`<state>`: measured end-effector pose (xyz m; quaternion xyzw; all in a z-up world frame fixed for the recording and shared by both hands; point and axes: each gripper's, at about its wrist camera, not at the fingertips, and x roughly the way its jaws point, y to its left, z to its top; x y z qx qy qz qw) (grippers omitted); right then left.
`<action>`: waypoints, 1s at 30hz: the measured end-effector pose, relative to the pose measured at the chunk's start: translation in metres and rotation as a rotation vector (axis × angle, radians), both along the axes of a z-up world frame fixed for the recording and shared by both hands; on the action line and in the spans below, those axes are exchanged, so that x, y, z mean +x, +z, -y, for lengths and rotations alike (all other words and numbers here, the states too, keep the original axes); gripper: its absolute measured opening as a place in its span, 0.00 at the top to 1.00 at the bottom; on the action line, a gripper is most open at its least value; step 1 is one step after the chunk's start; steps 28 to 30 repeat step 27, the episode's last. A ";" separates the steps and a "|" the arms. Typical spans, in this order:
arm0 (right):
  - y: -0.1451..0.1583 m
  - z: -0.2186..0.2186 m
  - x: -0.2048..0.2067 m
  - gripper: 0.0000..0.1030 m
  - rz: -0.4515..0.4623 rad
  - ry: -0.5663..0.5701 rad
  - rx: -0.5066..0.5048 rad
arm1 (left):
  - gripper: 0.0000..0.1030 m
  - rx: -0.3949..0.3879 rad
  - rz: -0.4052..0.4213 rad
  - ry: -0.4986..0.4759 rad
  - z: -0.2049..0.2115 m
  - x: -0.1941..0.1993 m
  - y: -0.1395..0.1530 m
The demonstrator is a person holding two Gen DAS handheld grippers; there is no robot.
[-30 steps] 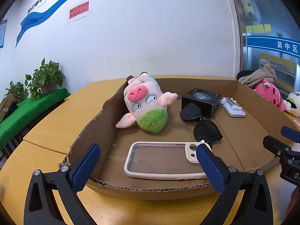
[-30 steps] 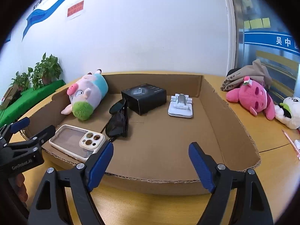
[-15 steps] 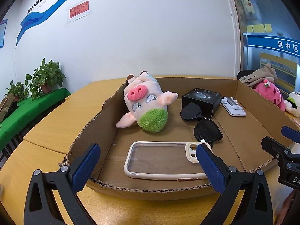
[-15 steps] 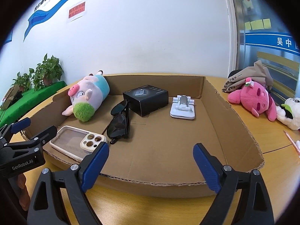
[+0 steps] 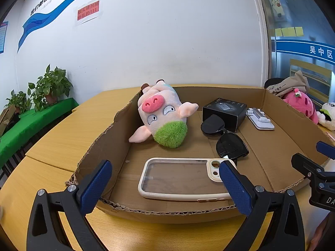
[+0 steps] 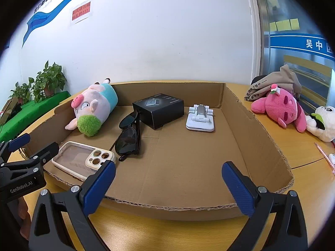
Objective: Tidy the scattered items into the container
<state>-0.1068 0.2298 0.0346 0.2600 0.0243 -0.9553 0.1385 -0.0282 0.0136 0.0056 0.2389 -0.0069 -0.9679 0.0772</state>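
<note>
A shallow cardboard tray (image 5: 167, 213) (image 6: 257, 133) lies on the wooden table. Inside it are a pink pig plush with a green tuft (image 5: 165, 115) (image 6: 94, 108), a clear phone case (image 5: 180, 177) (image 6: 81, 159), black sunglasses (image 5: 228, 142) (image 6: 128, 136), a black box (image 5: 225, 113) (image 6: 160, 109) and a white phone stand (image 5: 259, 119) (image 6: 200, 118). My left gripper (image 5: 165, 186) is open at the tray's near edge, in front of the phone case. The jaws of my right gripper (image 6: 169, 185) are still opening, with nothing between them, over the tray's near wall.
To the right of the tray on the table lie a pink plush (image 6: 280, 106) (image 5: 299, 102), a white plush (image 6: 322, 123), a beige cloth bag (image 6: 276, 81) and a pink pen (image 6: 324, 156). Potted plants (image 5: 50, 85) stand on a green shelf at the left.
My right gripper's jaws have spread wider apart. The left gripper and everything in the tray have stayed where they were.
</note>
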 end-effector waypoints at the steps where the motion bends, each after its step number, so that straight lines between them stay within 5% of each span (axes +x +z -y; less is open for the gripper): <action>1: 0.000 0.000 0.000 0.02 0.000 0.000 0.000 | 0.00 0.000 0.000 0.000 0.000 0.000 0.000; 30: 0.000 0.000 0.000 0.01 0.001 0.001 0.001 | 0.00 0.000 0.001 0.001 -0.001 0.002 0.000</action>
